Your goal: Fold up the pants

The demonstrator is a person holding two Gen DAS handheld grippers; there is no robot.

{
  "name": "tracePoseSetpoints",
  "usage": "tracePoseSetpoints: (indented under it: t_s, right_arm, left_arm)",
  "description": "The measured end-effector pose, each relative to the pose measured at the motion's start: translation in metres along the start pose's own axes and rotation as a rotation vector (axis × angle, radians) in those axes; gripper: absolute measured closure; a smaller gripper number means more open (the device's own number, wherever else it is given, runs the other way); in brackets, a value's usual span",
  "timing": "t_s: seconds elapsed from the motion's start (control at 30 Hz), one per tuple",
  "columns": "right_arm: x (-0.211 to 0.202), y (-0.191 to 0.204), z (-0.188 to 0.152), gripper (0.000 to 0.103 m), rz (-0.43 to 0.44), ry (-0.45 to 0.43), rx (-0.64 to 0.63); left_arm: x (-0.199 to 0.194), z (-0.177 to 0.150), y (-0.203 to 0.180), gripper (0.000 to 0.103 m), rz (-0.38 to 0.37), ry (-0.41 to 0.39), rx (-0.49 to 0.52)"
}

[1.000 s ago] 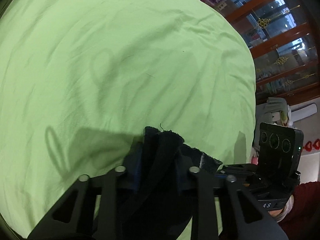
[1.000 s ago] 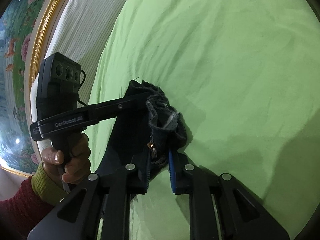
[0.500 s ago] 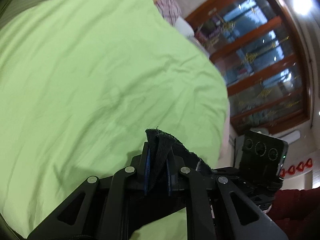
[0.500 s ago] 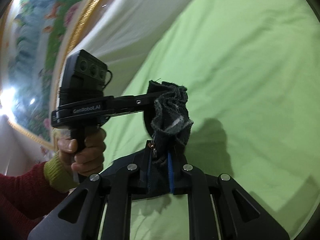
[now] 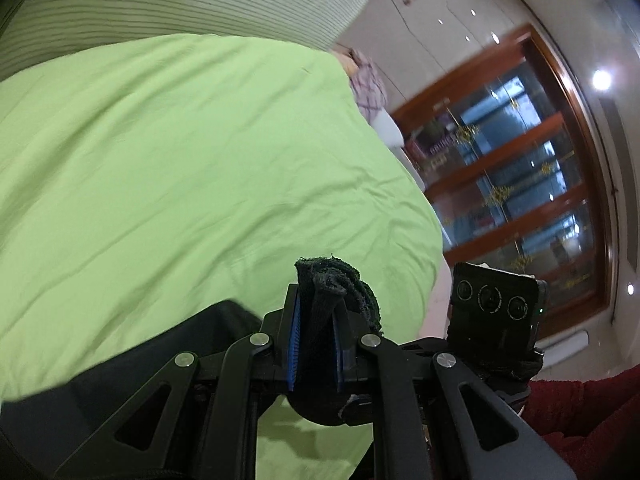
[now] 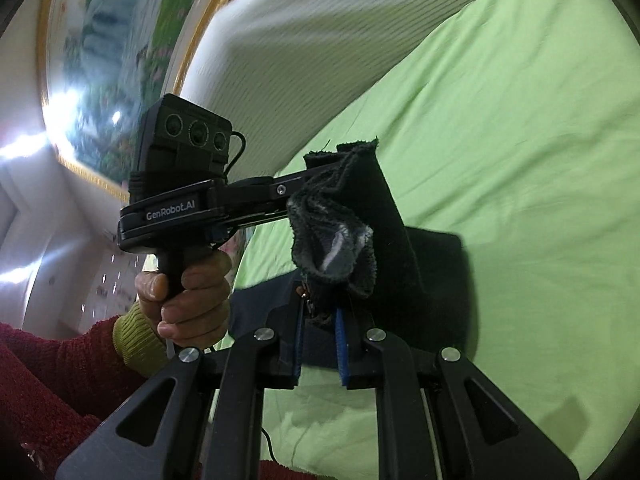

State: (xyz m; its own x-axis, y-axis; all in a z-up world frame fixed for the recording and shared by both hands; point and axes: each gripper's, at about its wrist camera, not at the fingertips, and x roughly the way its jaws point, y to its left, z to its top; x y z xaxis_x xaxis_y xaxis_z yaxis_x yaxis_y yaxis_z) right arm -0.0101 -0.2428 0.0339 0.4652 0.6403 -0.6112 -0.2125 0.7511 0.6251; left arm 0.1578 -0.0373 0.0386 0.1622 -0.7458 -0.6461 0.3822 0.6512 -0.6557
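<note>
Green bedsheet (image 5: 180,168) wide, bare | both tongs, left (image 5: 316,336) and right (image 6: 320,344), pinching pants (image 6: 360,216) edge

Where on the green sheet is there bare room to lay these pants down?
The green sheet is bare from the striped headboard to its far edge by the checked cloth. It is crowded only near the camera, where both tools grip the dark pants.
</note>
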Motion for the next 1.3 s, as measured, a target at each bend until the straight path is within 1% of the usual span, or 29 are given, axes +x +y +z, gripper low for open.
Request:
tracePoseSetpoints:
  t_s: [0.1,0.23,0.47,0.63,0.73,0.87,0.93,0.97,1.03,1.13,1.3]
  right_arm:
    - [0.022,0.006,0.001,0.088,0.0,0.057,-0.022]
    - [0.051,0.01,-0.001,0.088,-0.002,0.13,-0.044]
    - [0.099,0.015,-0.004,0.088,-0.039,0.245,-0.083]
    - [0.126,0.016,-0.004,0.088,-0.071,0.31,-0.101]
    - [0.142,0.016,-0.002,0.088,-0.098,0.335,-0.102]
    - [0.162,0.023,0.004,0.085,-0.13,0.366,-0.102]
    - [0.169,0.025,0.007,0.084,-0.144,0.377,-0.105]
    - [0.169,0.027,0.004,0.083,-0.145,0.382,-0.106]
    - [0.178,0.029,0.011,0.082,-0.15,0.389,-0.102]
    - [0.182,0.032,0.006,0.077,-0.146,0.396,-0.107]
    - [0.188,0.036,0.003,0.072,-0.15,0.407,-0.122]
  left_arm:
    - [-0.015,-0.013,0.019,0.091,0.012,-0.025,-0.037]
    - [-0.026,-0.033,0.045,0.091,0.003,-0.053,-0.109]
    - [-0.033,-0.061,0.081,0.091,0.023,-0.073,-0.208]
    - [-0.032,-0.078,0.104,0.092,0.036,-0.084,-0.271]
    - [-0.031,-0.085,0.113,0.092,0.058,-0.091,-0.302]
    - [-0.031,-0.093,0.12,0.092,0.096,-0.097,-0.333]
    - [-0.031,-0.096,0.125,0.091,0.102,-0.107,-0.352]
    - [-0.031,-0.098,0.126,0.091,0.106,-0.11,-0.358]
    - [-0.031,-0.1,0.128,0.09,0.111,-0.115,-0.368]
    - [-0.032,-0.103,0.13,0.09,0.125,-0.117,-0.375]
    - [-0.042,-0.111,0.134,0.088,0.15,-0.135,-0.405]
